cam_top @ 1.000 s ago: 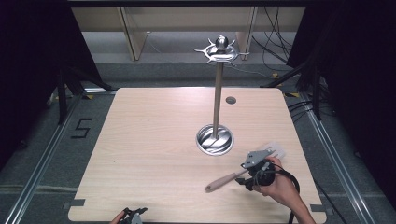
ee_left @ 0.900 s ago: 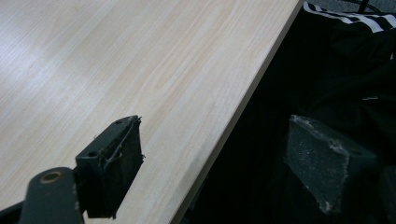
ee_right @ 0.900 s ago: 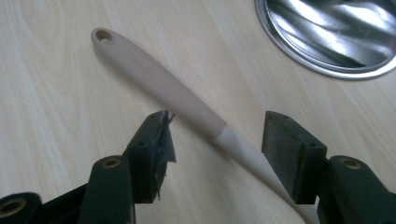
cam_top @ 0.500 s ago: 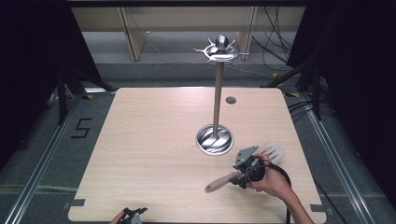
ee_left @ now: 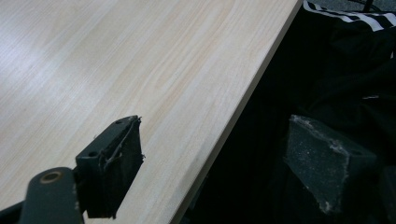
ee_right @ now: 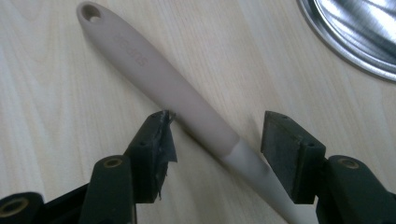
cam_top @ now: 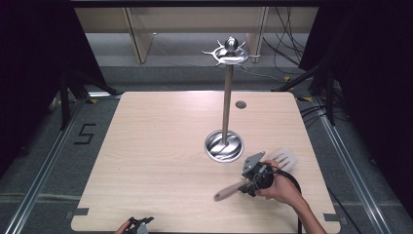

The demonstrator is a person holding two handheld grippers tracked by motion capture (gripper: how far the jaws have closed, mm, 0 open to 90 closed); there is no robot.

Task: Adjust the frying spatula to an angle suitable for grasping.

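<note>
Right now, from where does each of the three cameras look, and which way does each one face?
High view: sits above the person's side, faces forward and down on the table; the right hand with the right gripper and the left gripper come in from below.
Left gripper view: rides on the left gripper, faces the table's near edge; its open jaws show.
Right gripper view: rides on the right gripper, faces down on the spatula; its jaws straddle the handle.
Shared: high and right gripper views both show the spatula and the stand's metal base.

spatula (cam_top: 253, 176) | beige handle, white slotted blade | flat on table, slantwise, near right front edge
</note>
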